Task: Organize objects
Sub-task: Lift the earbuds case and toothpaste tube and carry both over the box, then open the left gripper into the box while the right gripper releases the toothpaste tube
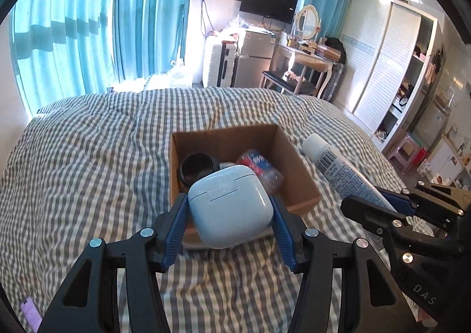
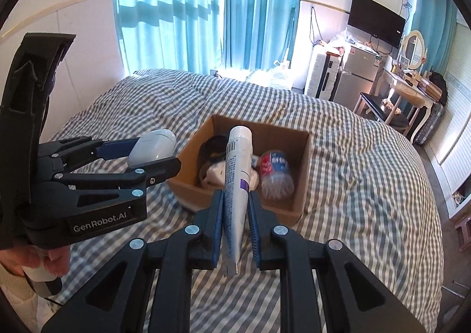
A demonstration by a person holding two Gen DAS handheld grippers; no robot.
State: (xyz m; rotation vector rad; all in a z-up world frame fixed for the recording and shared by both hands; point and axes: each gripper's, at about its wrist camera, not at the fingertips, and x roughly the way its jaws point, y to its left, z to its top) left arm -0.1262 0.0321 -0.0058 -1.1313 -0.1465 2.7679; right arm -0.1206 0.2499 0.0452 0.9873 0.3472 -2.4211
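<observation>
A brown cardboard box (image 1: 297,165) sits open on the checked bedspread; it also shows in the right wrist view (image 2: 188,146). Inside lie a black round container (image 1: 196,166), a crushed plastic bottle (image 1: 260,165) with a red and blue label and something white. My left gripper (image 1: 229,206) is shut on a white earbud case (image 1: 228,205), held just above the box's near edge. My right gripper (image 2: 237,196) is shut on a white tube (image 2: 238,174), its cap end pointing over the box. The tube also shows in the left wrist view (image 1: 338,166).
The grey and white checked bed (image 1: 88,174) fills the foreground. Beyond it stand blue curtains (image 1: 88,24), a white suitcase (image 1: 213,59), a small silver fridge (image 1: 253,56), a wall TV (image 1: 268,5), a dressing table (image 1: 306,59) and a wardrobe (image 1: 391,62).
</observation>
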